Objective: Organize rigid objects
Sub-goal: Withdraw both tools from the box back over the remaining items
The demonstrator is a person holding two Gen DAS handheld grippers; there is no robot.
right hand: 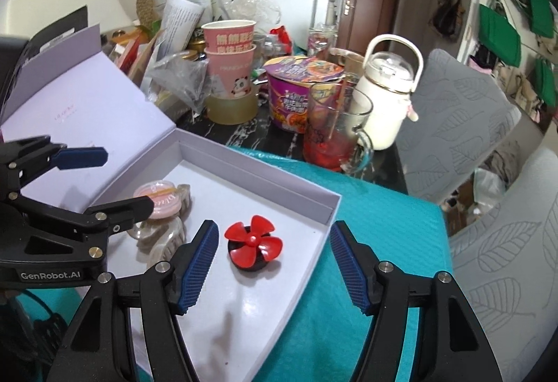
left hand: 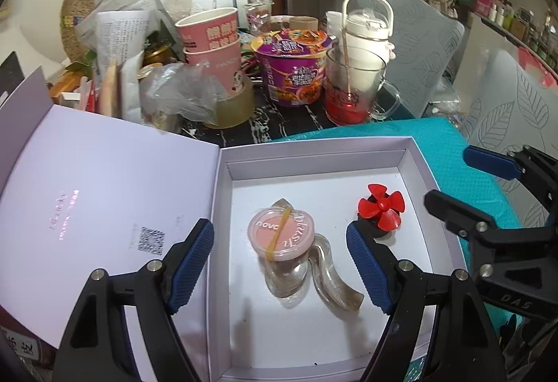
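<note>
An open white box lies on a teal mat, its lid folded out to the left. Inside lie a pink round blush case with a yellow rubber band, resting on a clear hair claw clip, and a red propeller on a black base. My left gripper is open and empty above the blush case. My right gripper is open and empty, straddling the box's right wall near the propeller; it also shows in the left wrist view.
Behind the box the dark table is crowded: stacked pink paper cups, a tape roll, a purple instant noodle cup, a glass mug with red liquid, a white bottle. Grey leaf-pattern chairs stand on the right.
</note>
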